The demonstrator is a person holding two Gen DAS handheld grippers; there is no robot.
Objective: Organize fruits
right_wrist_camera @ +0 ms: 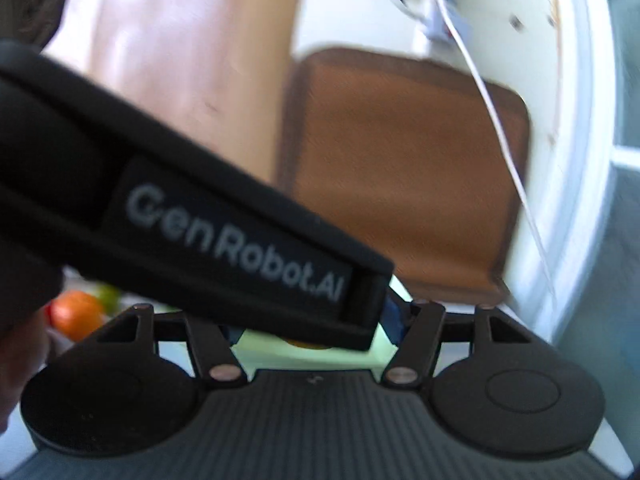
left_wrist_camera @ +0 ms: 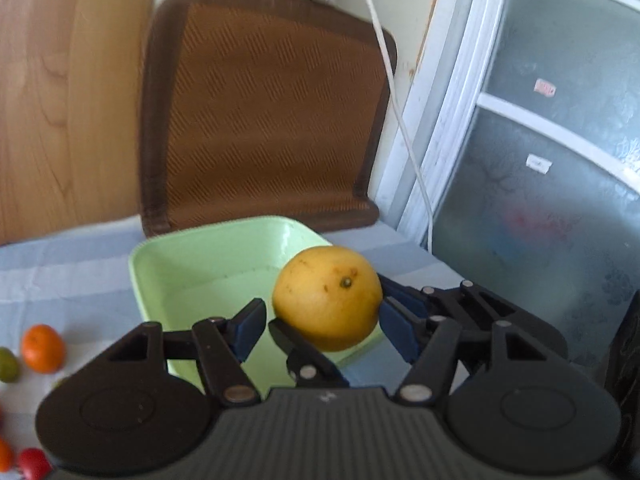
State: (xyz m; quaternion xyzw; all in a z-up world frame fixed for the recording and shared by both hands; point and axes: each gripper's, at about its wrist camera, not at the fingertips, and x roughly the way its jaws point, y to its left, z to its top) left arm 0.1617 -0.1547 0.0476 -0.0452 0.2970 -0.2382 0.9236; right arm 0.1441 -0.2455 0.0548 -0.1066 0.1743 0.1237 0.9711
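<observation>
In the left wrist view my left gripper is open. A large yellow citrus fruit sits between two other black fingers with blue pads that reach in from the right, over the near right corner of a pale green square dish. In the right wrist view the black body of the left gripper, marked GenRobot.AI, crosses in front and hides my right gripper's fingers. A sliver of the yellow fruit and the green dish show under it.
An orange mandarin, a green fruit and small red fruits lie on the blue-grey cloth at the left. A brown woven mat leans on the wall behind the dish. A white cable hangs beside a frosted glass door.
</observation>
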